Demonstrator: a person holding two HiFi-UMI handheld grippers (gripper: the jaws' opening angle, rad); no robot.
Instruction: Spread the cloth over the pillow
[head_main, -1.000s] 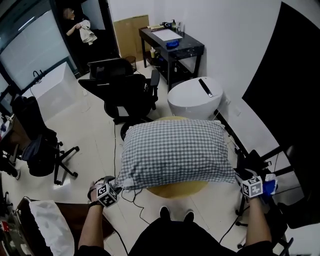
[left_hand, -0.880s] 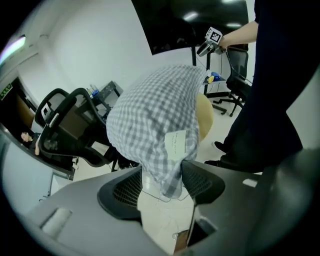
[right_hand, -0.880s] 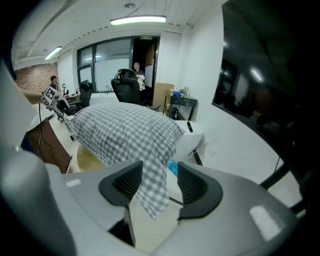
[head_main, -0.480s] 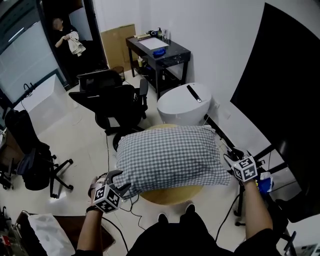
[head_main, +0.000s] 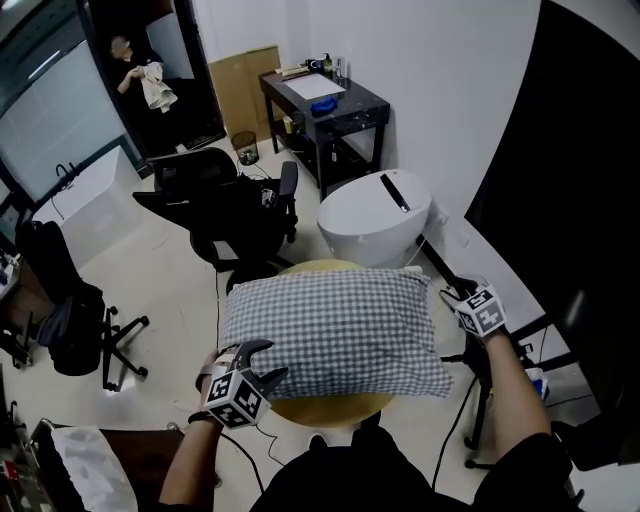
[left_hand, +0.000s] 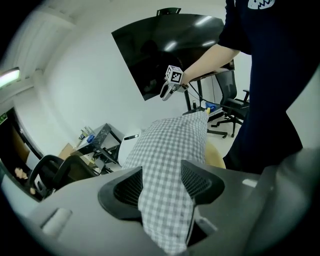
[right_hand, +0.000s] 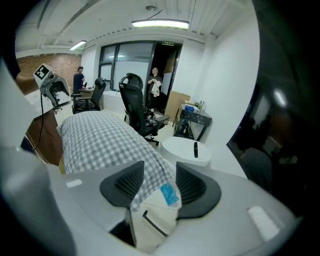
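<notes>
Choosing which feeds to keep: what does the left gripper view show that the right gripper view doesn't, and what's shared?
Only the left gripper view: the right gripper from outside, on the wearer's outstretched forearm. Only the right gripper view: the left gripper from outside, a person in the doorway, and a blue tag on the white pillow corner between the right jaws, which have just been closing on it. Both: the checked cloth pinched in that view's own jaws, the white round pod and black desk.
</notes>
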